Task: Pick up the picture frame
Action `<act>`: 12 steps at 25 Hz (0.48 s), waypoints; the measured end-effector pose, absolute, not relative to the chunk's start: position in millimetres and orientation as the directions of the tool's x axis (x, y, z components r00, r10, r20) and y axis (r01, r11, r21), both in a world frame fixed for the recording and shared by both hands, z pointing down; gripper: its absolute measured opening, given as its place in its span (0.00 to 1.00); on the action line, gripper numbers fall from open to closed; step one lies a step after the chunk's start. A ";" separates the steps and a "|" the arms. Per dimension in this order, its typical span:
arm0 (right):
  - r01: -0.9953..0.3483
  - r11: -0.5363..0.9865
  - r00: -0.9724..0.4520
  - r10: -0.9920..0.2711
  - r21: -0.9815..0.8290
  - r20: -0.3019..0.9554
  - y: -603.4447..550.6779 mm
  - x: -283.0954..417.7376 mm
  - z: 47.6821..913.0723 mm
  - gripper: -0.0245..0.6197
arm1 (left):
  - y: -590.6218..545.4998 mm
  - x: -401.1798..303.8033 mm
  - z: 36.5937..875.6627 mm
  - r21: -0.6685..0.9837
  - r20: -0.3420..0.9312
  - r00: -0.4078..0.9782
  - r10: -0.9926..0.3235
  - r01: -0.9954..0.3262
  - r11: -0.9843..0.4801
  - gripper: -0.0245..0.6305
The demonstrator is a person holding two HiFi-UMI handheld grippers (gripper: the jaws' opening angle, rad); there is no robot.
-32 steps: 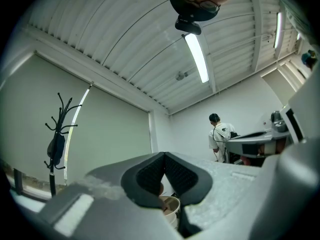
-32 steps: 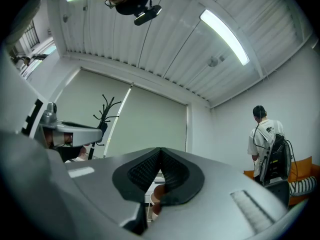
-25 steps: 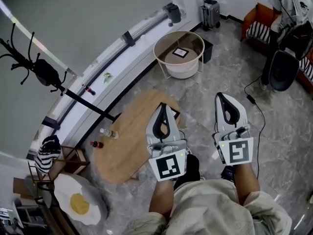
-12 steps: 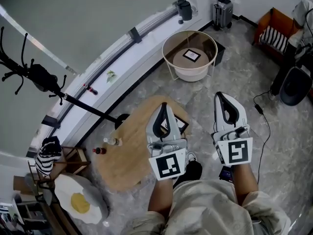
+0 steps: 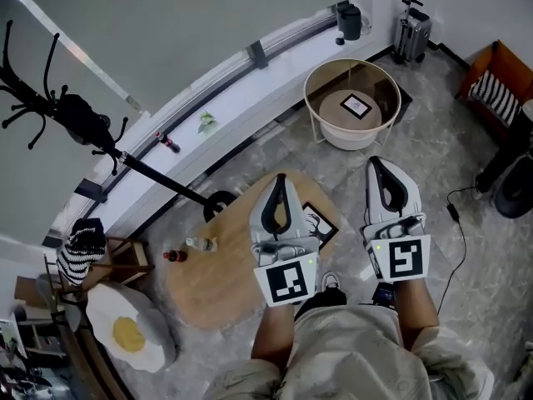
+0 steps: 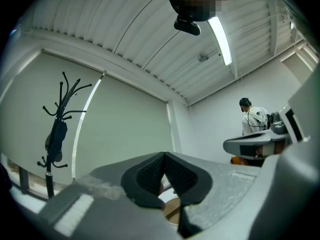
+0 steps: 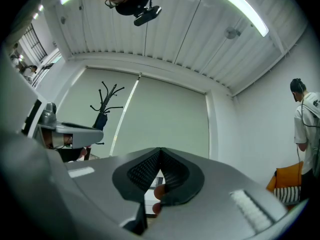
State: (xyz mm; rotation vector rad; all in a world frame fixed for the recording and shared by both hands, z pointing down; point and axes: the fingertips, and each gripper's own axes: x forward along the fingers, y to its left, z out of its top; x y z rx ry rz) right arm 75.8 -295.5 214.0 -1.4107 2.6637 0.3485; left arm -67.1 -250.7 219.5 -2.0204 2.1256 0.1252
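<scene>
Drawn closer to the oval wooden bench (image 5: 208,277) over the last second, so that its far end now lies under the left gripper (image 5: 280,179), with more of the picture frame (image 5: 323,226) uncovered than before. Spreads grey marbled floor (image 5: 433,165) across most of the head view. Shows, beyond the bench, a round basket table (image 5: 350,136) with a small framed square (image 5: 360,105) lying inside. Holds the two grippers side by side, the left over the bench, the right gripper (image 5: 374,165) over bare floor. Keeps both closed, tips pressed together with nothing between them.

Finds the picture frame lying flat at the bench's right edge, just right of the left gripper and partly hidden behind it — thin black border, white sheet, dark drawing on it, set cornerwise to the view. Leaves a clear bottle (image 5: 202,244) and a small red-capped one (image 5: 172,256) on their sides at the bench's left edge, well apart from the frame.
</scene>
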 end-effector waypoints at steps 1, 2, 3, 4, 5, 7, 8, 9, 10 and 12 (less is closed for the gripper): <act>-0.820 0.552 -0.573 -0.795 0.153 -0.201 -299.4 66.5 213.1 0.04 | -252.7 -75.3 219.3 -0.079 -0.206 -0.051 -0.977 -0.994 0.069 0.04; -0.813 0.561 -0.582 -0.788 0.153 -0.201 -303.1 58.2 212.7 0.04 | -254.5 -82.2 218.9 -0.080 -0.207 -0.060 -0.977 -0.994 0.078 0.04; -0.807 0.570 -0.591 -0.782 0.154 -0.199 -306.5 51.1 213.0 0.04 | -256.1 -87.7 218.6 -0.081 -0.209 -0.068 -0.975 -0.993 0.086 0.04; -0.801 0.578 -0.599 -0.777 0.156 -0.196 -309.7 44.8 213.8 0.04 | -257.6 -92.6 218.8 -0.080 -0.212 -0.076 -0.974 -0.992 0.095 0.04; -0.794 0.586 -0.607 -0.771 0.159 -0.191 -312.7 38.7 214.7 0.04 | -259.2 -97.6 219.6 -0.077 -0.212 -0.086 -0.973 -0.992 0.104 0.04; -0.780 0.603 -0.625 -0.759 0.165 -0.184 -318.6 26.9 216.0 0.04 | -262.9 -108.7 222.4 -0.069 -0.208 -0.109 -0.972 -0.990 0.126 0.04; -0.774 0.611 -0.634 -0.752 0.167 -0.183 -322.1 22.0 216.1 0.04 | -265.1 -114.0 223.3 -0.064 -0.206 -0.123 -0.971 -0.988 0.138 0.04; -0.767 0.619 -0.641 -0.745 0.167 -0.182 -326.1 17.5 216.1 0.04 | -267.5 -118.7 223.6 -0.060 -0.205 -0.136 -0.969 -0.987 0.151 0.04; -0.760 0.628 -0.649 -0.738 0.166 -0.182 -330.5 13.2 215.9 0.04 | -269.9 -122.9 223.5 -0.057 -0.205 -0.148 -0.967 -0.985 0.163 0.04; -0.745 0.645 -0.667 -0.721 0.170 -0.188 -339.1 4.7 215.5 0.04 | -274.1 -129.6 223.1 -0.059 -0.207 -0.170 -0.963 -0.981 0.186 0.04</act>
